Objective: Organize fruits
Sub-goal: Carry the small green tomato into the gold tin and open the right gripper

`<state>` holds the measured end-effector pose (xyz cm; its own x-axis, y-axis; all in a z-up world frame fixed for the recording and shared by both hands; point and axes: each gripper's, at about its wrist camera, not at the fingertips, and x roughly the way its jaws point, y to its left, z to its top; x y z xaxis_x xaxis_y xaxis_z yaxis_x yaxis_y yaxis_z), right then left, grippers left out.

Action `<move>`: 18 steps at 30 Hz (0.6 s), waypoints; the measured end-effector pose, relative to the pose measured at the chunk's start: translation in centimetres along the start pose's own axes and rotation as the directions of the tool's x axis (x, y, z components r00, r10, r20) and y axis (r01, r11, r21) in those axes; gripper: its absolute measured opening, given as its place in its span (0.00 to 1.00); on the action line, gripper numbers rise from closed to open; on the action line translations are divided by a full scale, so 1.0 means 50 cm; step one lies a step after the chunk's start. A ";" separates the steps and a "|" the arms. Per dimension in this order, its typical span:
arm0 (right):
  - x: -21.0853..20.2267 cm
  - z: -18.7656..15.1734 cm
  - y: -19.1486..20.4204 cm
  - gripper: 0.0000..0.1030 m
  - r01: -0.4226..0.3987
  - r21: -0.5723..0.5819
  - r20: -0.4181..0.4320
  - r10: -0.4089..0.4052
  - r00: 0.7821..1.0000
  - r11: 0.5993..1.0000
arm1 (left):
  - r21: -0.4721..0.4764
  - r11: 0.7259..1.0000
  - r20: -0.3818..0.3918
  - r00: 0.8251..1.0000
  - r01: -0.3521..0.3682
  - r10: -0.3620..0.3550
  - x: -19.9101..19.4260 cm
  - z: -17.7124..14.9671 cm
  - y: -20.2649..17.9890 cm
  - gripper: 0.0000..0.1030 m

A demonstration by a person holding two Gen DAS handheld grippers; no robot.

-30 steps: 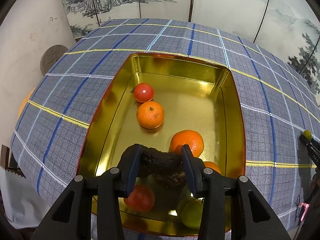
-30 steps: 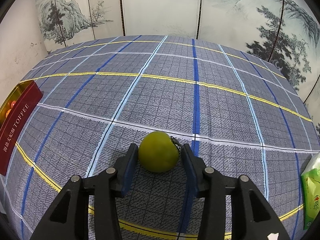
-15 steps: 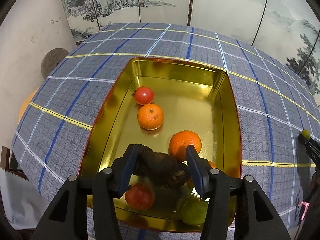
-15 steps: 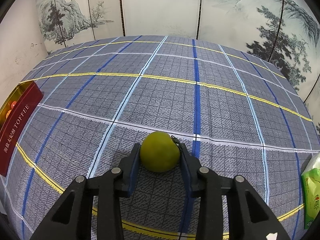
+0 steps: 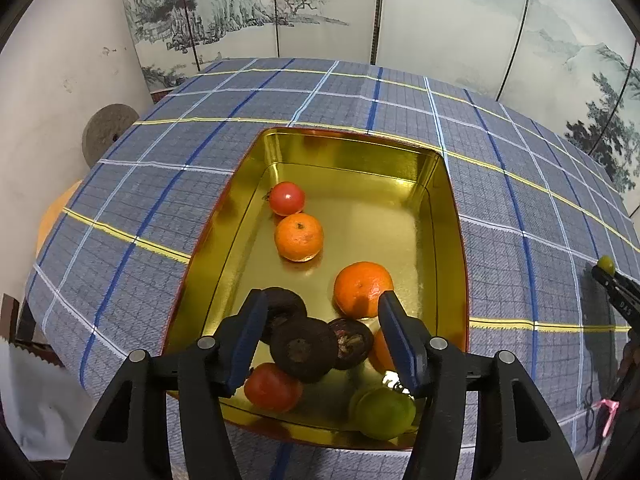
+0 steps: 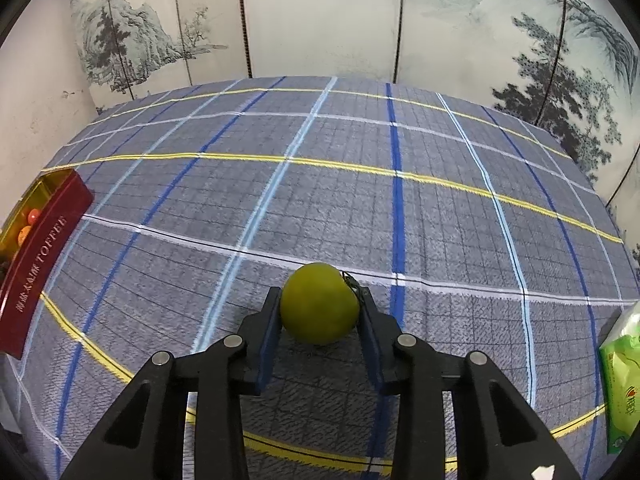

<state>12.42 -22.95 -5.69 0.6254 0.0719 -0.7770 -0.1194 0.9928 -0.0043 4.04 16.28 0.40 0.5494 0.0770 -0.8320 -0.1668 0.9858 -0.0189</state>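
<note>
A gold tin tray (image 5: 436, 216) on the checked cloth holds two red tomatoes (image 5: 286, 199), several oranges (image 5: 299, 237) and a green fruit (image 5: 382, 412). A clump of dark brown fruit (image 5: 304, 346) lies on the tray floor near its front edge. My left gripper (image 5: 322, 302) hovers over the clump, its jaws opening; the right pad stands clear of the fruit. My right gripper (image 6: 320, 296) is shut on a green round fruit (image 6: 318, 308) resting on the cloth. It also shows at the far right of the left wrist view as the right gripper (image 5: 612, 280).
The tray's red side wall (image 6: 40, 256) shows at the left of the right wrist view. A green packet (image 6: 622, 384) lies at the right table edge. A painted folding screen (image 6: 320, 20) stands behind the table. A grey round disc (image 5: 108, 132) leans on the left wall.
My left jaws have spread and let go of the dark fruit, which now lies in the tray. My right jaws have closed onto the green fruit.
</note>
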 end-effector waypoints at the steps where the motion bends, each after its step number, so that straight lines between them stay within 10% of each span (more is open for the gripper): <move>1: -0.004 0.002 0.006 0.32 -0.003 -0.005 0.004 0.003 1.000 1.000 | 0.001 1.000 0.001 1.000 0.000 0.000 -0.001 -0.001 0.001 0.58; 18: -0.074 0.033 0.193 0.32 -0.170 -0.172 0.027 0.177 0.984 0.970 | -0.073 0.997 0.028 0.999 -0.032 0.034 -0.036 -0.022 0.067 0.62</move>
<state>10.21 -13.48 -1.83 0.6146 0.2494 -0.7483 -0.3549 0.9347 0.0200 1.58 19.29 1.21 0.5664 0.1144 -0.8161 -0.2436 0.9693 -0.0332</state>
